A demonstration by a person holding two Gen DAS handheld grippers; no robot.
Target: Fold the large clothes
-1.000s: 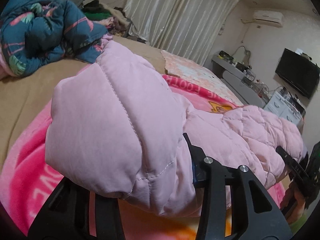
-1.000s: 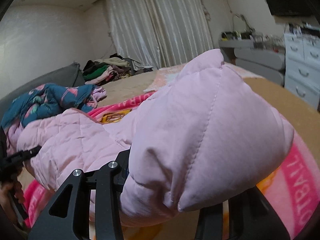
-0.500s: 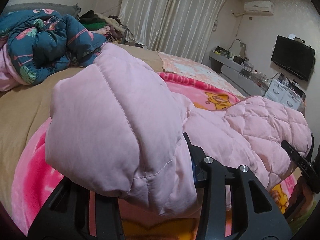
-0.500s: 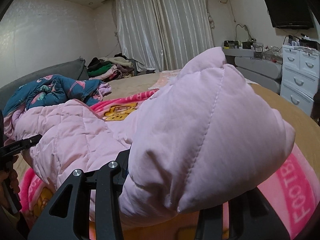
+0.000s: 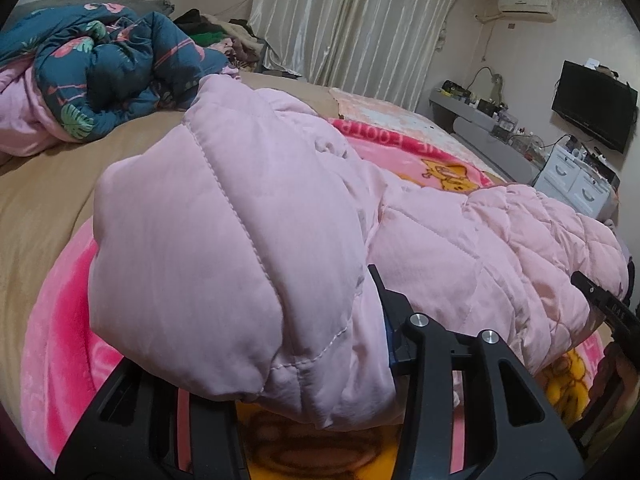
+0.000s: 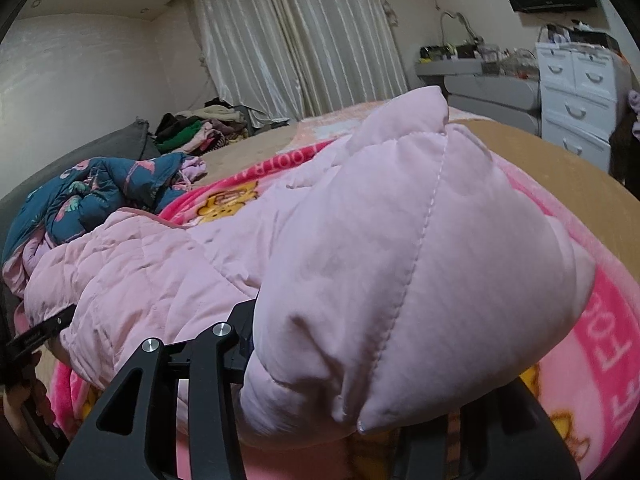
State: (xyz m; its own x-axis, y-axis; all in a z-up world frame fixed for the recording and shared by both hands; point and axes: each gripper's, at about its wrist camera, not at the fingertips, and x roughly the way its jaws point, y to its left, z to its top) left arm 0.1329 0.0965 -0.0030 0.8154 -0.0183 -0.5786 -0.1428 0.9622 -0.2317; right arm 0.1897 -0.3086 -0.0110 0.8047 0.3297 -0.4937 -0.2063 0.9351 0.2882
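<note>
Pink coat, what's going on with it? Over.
Left hand-held gripper and right hand-held gripper each shut on the coat, jaws just easing open. Coat bunched over the blanket. Nothing in the way.

The quilted jacket point(image 5: 248, 240) is pale pink with matching stitching. Under it lies a hot-pink blanket point(image 5: 56, 320) with yellow cartoon figures (and white lettering at 1 o'clock). The bed sheet point(image 5: 44, 196) is tan. At 10 o'clock, a teal duvet point(image 5: 108, 64) carries pink flamingos and green leaves. Both claws are black.
</note>
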